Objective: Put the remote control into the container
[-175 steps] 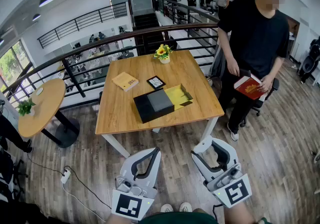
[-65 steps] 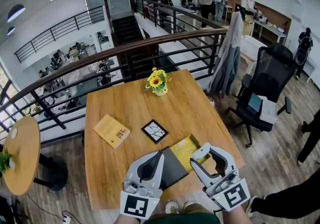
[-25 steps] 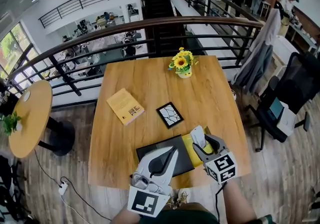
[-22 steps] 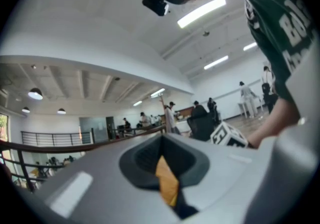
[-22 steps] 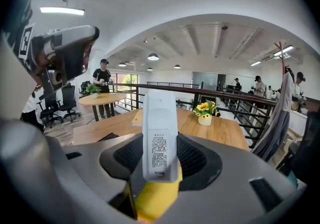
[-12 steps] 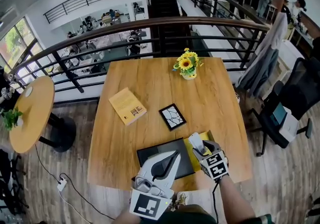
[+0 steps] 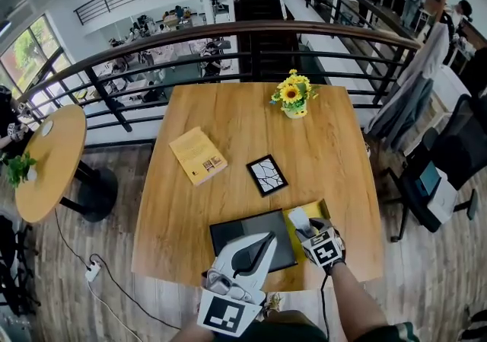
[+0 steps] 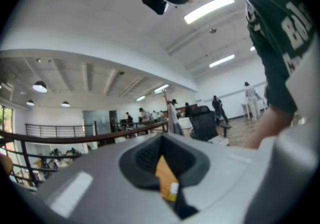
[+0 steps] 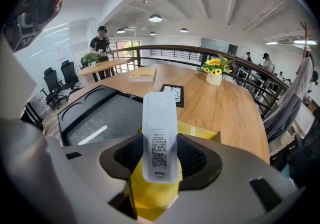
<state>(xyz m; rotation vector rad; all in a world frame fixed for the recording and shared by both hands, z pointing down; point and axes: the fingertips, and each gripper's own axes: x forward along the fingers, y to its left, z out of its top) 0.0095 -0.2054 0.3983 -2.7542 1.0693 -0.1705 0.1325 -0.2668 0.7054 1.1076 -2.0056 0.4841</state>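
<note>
The white remote control [image 9: 159, 133] is clamped back side up between the jaws of my right gripper [image 9: 160, 157]. In the head view the remote control [image 7: 298, 219] and the right gripper [image 7: 304, 228] point steeply down over the yellow container [image 7: 316, 211] at the table's near right. The container's yellow inside [image 9: 197, 130] lies right under the remote. My left gripper [image 7: 257, 247] hovers level over the table's front edge, by the black lid [image 7: 228, 232]. Its jaws are together and hold nothing. In the left gripper view the left gripper [image 8: 165, 180] shows only a thin slit.
A black flat lid [image 9: 95, 115] lies left of the container. Farther back on the wooden table [image 7: 228, 119] are a yellow book [image 7: 198, 155], a black framed tile [image 7: 267, 174] and a sunflower pot [image 7: 294, 97]. A railing [image 7: 228, 32] runs behind. An office chair [image 7: 441, 173] stands at the right.
My right gripper has sunk and tipped further down with the remote, closer to the yellow container. The left gripper has stayed in place.
</note>
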